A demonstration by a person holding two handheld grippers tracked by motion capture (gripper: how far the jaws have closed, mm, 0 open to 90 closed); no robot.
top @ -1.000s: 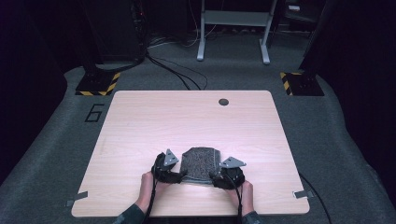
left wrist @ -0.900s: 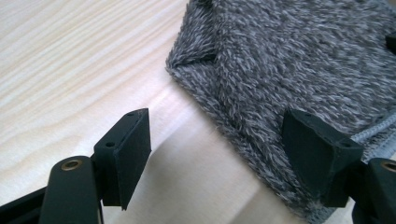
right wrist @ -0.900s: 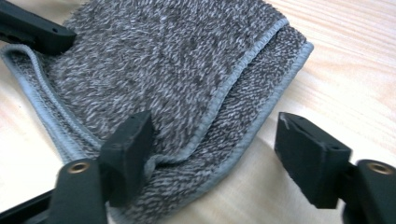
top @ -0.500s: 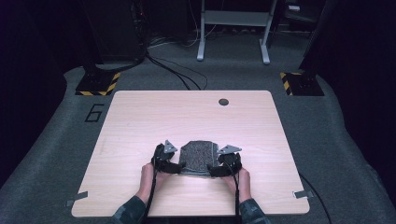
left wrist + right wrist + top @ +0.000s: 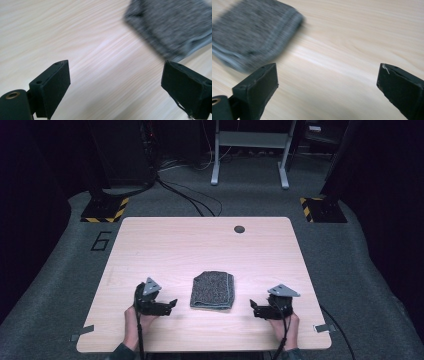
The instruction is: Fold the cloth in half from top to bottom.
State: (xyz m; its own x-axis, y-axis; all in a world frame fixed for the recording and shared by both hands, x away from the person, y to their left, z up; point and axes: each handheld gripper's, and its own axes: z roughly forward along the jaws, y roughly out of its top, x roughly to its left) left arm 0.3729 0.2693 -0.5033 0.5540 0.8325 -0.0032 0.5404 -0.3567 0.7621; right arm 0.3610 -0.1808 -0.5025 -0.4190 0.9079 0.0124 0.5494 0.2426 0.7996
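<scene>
Resting surface: the pale wood-grain rectangular table [image 5: 210,245] carries everything, and most of its top lies bare, which leaves both hands room to swing out sideways without striking anything.
Cable hole: a small dark round grommet [image 5: 239,229] sits near the far edge, well apart from the work.
Cloth: the dark grey knitted cloth, folded into a compact upright rectangle [image 5: 213,290], lies flat near the person's edge, about midway between the two tools and touching neither; its layered edges show in the right gripper view [image 5: 254,32] and a folded corner in the left gripper view [image 5: 172,27]. It reads as folded and left to rest.
Left tool: the black two-jaw left gripper with a grey three-cornered plate [image 5: 172,303] sits near the cloth's left side but clear of it, nose pointing toward the cloth. Earlier frames are given, and its jaws have just been opening; they stand spread wide with only bare wood between them. I judge the grip was let go so the fold stays put.
Right tool: the matching black right gripper [image 5: 252,306] mirrors it on the cloth's right side, apart from the fabric. Its jaws have just been opening too and stand wide with nothing between them.
Hands: the left hand [image 5: 134,320] and right hand [image 5: 286,322] each wrap a tool's handle from the near edge, held low over the table.
Reading: the even spacing on both sides suggests a two-handed release, with the folding step done.
</scene>
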